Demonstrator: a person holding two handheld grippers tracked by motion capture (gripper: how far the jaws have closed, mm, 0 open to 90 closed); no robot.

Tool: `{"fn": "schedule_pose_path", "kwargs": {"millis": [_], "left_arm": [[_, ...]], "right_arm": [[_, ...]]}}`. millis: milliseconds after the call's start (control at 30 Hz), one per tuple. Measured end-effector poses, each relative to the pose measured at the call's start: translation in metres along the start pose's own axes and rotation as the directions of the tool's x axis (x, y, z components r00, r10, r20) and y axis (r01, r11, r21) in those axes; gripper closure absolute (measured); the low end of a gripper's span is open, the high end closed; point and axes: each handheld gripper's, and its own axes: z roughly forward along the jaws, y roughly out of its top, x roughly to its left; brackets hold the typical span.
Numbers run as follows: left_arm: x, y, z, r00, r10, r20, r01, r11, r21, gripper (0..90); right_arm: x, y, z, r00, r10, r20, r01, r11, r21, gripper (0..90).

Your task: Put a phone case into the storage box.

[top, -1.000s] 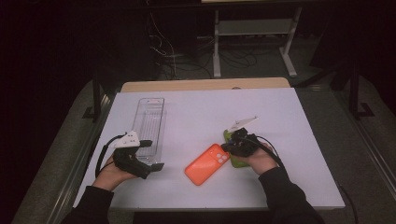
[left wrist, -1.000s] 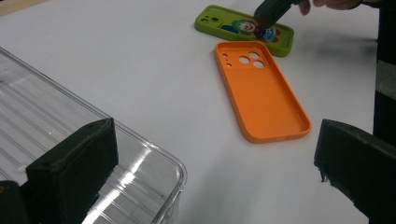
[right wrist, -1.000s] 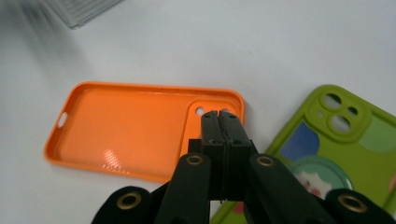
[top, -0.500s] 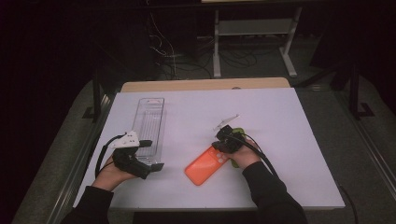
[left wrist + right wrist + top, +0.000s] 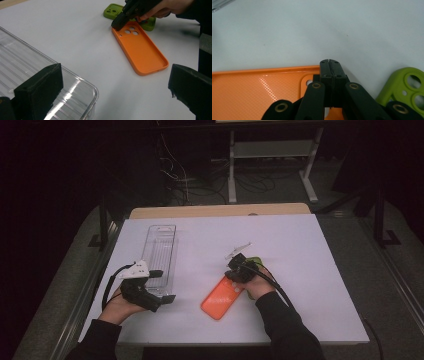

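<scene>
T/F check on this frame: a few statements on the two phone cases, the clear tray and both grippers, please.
1. The right gripper has its jaws shut, tips at the camera-hole end of the orange phone case. True.
2. The left gripper is clamped on the orange case. False: its jaws stand open, nothing between them, beside the near end of the clear tray.
3. The green phone case lies inside the tray. False: it lies on the white table, next to the orange case.
4. The orange case lies with its hollow side up. True.
5. The tray holds the orange case. False: nothing shows inside the tray.
</scene>
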Motion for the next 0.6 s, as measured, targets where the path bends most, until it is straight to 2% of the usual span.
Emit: {"fn": "schedule_pose_path", "kwargs": {"millis": [600], "left_arm": [[-0.001,0.001,-0.001,1.0,-0.003,0.005,0.003,1.0,0.002,0.0]], "right_arm": [[0.019,0.021,0.017,0.9972,-0.064,-0.037,0.065,0.998,0.014,88.1]]}}
